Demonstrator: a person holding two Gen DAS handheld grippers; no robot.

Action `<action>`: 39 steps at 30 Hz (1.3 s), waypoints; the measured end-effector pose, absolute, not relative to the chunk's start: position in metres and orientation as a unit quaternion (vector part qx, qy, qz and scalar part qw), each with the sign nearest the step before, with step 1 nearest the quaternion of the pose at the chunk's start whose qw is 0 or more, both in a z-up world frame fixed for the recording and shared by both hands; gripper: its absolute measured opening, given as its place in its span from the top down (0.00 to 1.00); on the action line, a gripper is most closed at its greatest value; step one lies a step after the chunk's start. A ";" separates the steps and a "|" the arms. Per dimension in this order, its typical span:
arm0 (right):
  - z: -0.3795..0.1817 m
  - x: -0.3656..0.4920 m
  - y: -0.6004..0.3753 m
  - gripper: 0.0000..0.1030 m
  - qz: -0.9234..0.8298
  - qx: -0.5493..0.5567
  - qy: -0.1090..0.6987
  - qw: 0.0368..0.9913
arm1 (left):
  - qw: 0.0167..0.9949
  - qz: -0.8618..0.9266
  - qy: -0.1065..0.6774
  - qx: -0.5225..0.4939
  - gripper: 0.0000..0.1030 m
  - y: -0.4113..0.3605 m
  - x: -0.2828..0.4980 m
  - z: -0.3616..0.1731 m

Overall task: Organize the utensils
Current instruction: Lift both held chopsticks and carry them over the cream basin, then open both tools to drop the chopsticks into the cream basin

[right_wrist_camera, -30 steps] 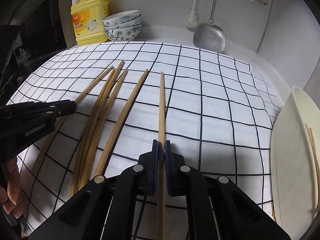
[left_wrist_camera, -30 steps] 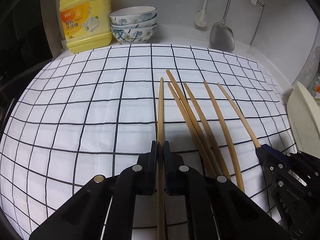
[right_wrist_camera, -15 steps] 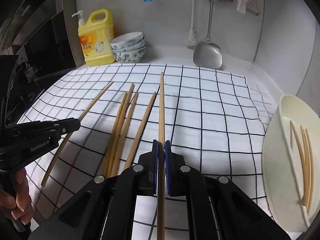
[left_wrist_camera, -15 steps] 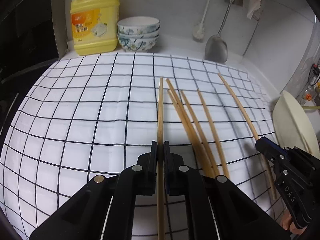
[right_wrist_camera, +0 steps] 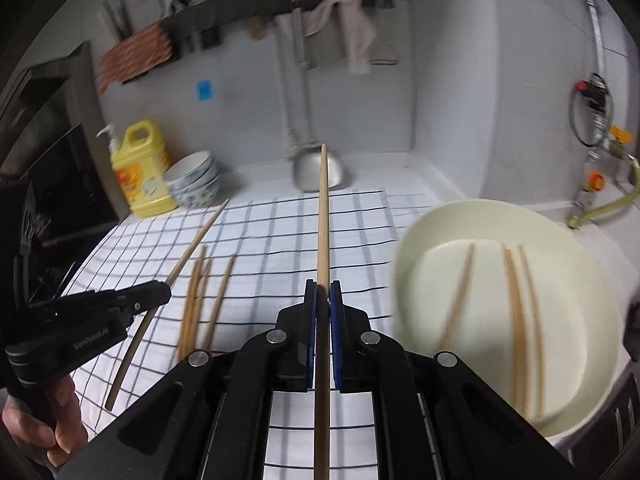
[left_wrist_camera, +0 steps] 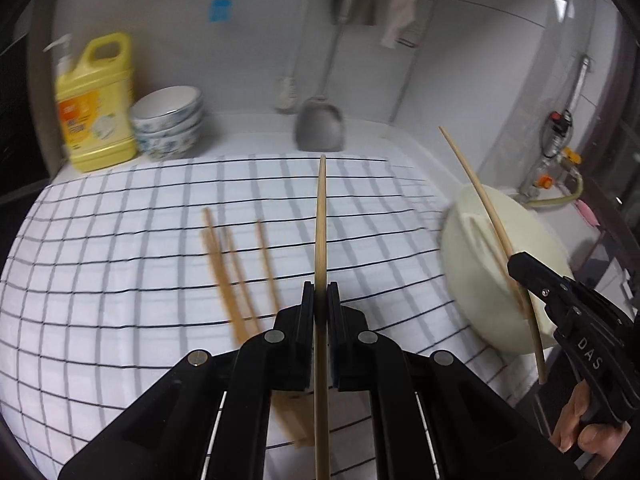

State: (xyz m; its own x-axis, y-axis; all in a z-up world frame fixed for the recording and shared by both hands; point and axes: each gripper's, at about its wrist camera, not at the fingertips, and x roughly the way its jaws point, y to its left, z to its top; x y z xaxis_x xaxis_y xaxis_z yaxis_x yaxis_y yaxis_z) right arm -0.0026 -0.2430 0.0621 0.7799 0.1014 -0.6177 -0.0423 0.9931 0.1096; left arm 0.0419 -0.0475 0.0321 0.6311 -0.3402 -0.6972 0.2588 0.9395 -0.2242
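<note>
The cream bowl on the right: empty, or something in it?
Not empty: the cream bowl holds three wooden chopsticks lying on its bottom.

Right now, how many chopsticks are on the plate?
3 on the cream plate: one chopstick left of centre, two side by side right of centre. Frame is blurred; none looks hidden.

Detergent bottle (left_wrist_camera: 96,104) beside stacked bowls (left_wrist_camera: 168,122)

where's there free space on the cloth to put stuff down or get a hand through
Free: the left part of the cloth, between the soap jug, the bowls and the loose chopsticks; also the strip between those chopsticks and the cream dish. Crowded: the dish, which already has three chopsticks in it, and the middle, where both tongs carry a chopstick.
</note>
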 end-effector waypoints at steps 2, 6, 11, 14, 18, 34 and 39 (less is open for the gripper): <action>0.067 -0.005 -0.263 0.94 0.018 0.056 0.325 0.944 | 0.897 -0.188 0.398 -0.046 0.93 -0.070 0.044 0.035; 0.074 -0.012 -0.313 0.94 -0.023 0.091 0.321 0.943 | 0.885 -0.226 0.406 -0.040 0.93 -0.114 0.049 0.041; 0.068 -0.019 -0.358 0.94 -0.061 0.121 0.330 0.934 | 0.871 -0.268 0.411 -0.026 0.93 -0.171 0.057 0.046; 0.062 -0.020 -0.374 0.94 -0.069 0.139 0.337 0.929 | 0.864 -0.284 0.417 -0.007 0.93 -0.203 0.061 0.045; 0.056 -0.021 -0.386 0.94 -0.075 0.148 0.344 0.924 | 0.856 -0.298 0.421 0.015 0.93 -0.239 0.065 0.041; 0.032 -0.008 -0.401 0.94 -0.078 0.186 0.371 0.906 | 0.851 -0.287 0.438 0.041 0.92 -0.274 0.089 0.020; 0.036 -0.013 -0.403 0.88 -0.100 0.179 0.361 0.910 | 0.869 -0.271 0.411 0.037 0.31 -0.264 0.085 0.033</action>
